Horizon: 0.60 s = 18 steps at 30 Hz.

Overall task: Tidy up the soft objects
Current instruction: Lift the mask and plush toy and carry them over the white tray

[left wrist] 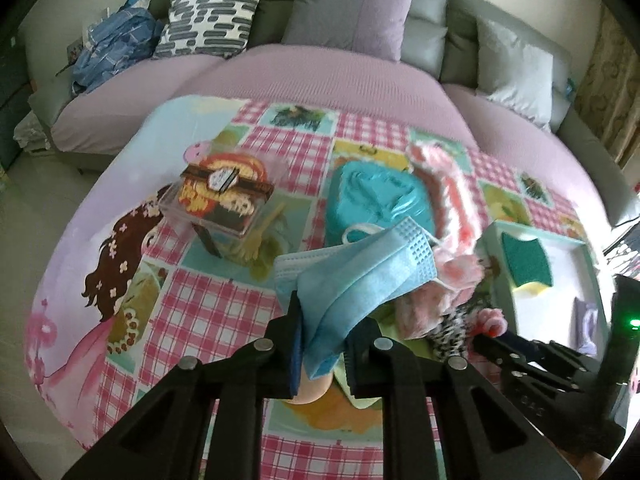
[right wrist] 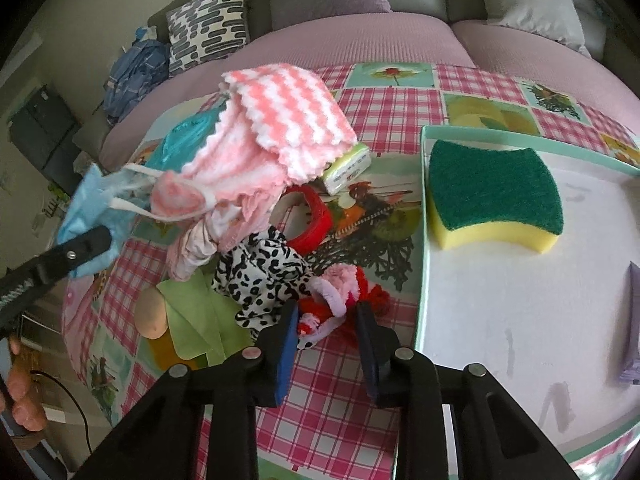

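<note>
Left wrist view: the left gripper (left wrist: 322, 344) has its two fingers closed narrow on one pale blue face mask (left wrist: 360, 276), which hangs crumpled between the blue pads; one white ear loop (left wrist: 360, 229) curls behind it. Just past the mask lies one teal bag (left wrist: 376, 196), and beside that one pink-and-white knitted cloth (left wrist: 448, 188). Further left stands one clear plastic box (left wrist: 220, 200) with a brown band across its lid. All of it sits on one table under a pink checked cloth (left wrist: 192, 312) printed with pictures.

Right wrist view: the right gripper (right wrist: 328, 340) has its fingers narrowed around a small red, white and pink fuzzy thing (right wrist: 344, 300); the pads sit at its sides, though blur and tangle make it hard to tell how firmly they press. Touching it on the left is one black-and-white spotted fabric piece (right wrist: 264, 276), with one green cloth (right wrist: 196, 320) underneath and a round beige object (right wrist: 150, 316) half covered by it. Behind are one red ring (right wrist: 316, 220) and one small white-and-green packet (right wrist: 348, 168), partly under the knitted cloth. To the right, one white tray (right wrist: 424, 280) with a mint rim holds one green-and-yellow sponge (right wrist: 496, 196); a purple item (right wrist: 634, 320) is cut off at the frame edge. A person's hand (right wrist: 20, 384) shows at the lower left. One grey sofa (left wrist: 432, 12) with four cushions and a blue bundle (left wrist: 116, 40) fills the background.
</note>
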Each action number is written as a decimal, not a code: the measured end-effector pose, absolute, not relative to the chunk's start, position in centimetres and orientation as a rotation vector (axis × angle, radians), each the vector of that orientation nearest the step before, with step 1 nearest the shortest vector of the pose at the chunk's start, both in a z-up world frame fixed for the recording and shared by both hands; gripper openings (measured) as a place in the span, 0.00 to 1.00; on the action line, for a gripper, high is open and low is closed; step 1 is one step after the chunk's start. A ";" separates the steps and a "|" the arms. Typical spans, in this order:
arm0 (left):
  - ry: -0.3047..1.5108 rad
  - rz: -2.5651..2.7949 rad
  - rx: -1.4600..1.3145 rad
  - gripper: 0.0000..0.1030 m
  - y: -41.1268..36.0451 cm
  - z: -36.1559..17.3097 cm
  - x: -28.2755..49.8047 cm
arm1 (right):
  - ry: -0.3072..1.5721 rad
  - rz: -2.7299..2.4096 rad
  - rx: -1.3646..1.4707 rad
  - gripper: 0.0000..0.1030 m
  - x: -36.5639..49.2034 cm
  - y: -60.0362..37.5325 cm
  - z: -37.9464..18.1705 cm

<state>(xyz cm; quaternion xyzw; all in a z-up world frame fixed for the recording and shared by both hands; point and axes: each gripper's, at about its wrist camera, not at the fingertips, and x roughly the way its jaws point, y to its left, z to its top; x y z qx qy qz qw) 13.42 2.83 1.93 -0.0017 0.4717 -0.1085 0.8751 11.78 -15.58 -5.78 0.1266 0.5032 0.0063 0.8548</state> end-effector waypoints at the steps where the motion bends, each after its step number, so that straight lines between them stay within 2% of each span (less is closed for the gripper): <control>1: 0.971 -0.240 -0.004 0.17 2.7 2.4 13.3 | 1.055 0.011 0.268 0.29 11.8 -15.7 -5.7; 18: 0.835 -0.253 -0.074 0.17 4.0 6.3 11.9 | 0.970 0.009 0.281 0.29 10.8 -15.9 -3.3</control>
